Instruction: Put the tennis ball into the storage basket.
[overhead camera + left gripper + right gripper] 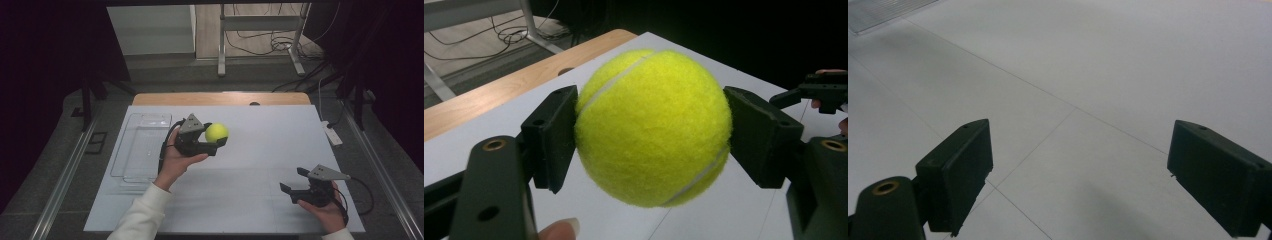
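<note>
One tennis ball (216, 132) pinched across its middle by left gripper (214, 136), lifted off table (260, 200) | clear tray (141, 150) just left, likely drop spot | right gripper (295, 181) jaws wide, empty, parked near-right, out of the way

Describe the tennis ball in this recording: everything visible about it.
The tennis ball is bright yellow-green and fuzzy, felt by the look of it, with a pale curved seam running across its top and lower right. It looks round, whole and undented. The left gripper clamps it, one black pad pressed against each side, and holds it off the white table sheet, just right of the clear plastic tray. Nothing else touches it.
</note>
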Demonstrator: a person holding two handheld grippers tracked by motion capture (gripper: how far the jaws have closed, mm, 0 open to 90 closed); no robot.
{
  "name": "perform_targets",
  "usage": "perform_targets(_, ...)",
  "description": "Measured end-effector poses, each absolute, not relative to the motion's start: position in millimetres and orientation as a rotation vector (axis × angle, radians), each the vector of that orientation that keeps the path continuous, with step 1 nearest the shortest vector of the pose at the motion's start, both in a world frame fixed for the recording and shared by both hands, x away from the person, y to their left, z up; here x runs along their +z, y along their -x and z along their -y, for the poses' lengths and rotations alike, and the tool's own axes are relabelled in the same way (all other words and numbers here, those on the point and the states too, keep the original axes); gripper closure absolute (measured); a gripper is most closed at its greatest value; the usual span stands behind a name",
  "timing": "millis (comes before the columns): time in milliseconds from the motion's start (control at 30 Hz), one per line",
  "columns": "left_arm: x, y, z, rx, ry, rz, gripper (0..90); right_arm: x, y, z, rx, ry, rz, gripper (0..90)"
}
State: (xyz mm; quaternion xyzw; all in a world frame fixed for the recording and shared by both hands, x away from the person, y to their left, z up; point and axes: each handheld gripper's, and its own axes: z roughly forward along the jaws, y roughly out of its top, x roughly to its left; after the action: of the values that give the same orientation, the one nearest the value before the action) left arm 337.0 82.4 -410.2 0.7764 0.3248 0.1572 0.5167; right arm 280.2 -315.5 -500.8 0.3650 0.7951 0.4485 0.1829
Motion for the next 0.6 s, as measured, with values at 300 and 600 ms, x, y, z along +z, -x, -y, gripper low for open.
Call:
perform_targets(300,-405.7,-336.9,-90.7,0.399,-1.836,-0.785,27.1,-500.9,-280.4,315.6,1.266,-1.031,-2.243,11.5)
perform_targets(600,-403.1,-337.2,-96.4,0.407,-1.821,-0.791,27.1,-500.9,-280.5,315.6,1.265,-1.033,-2.243,11.5)
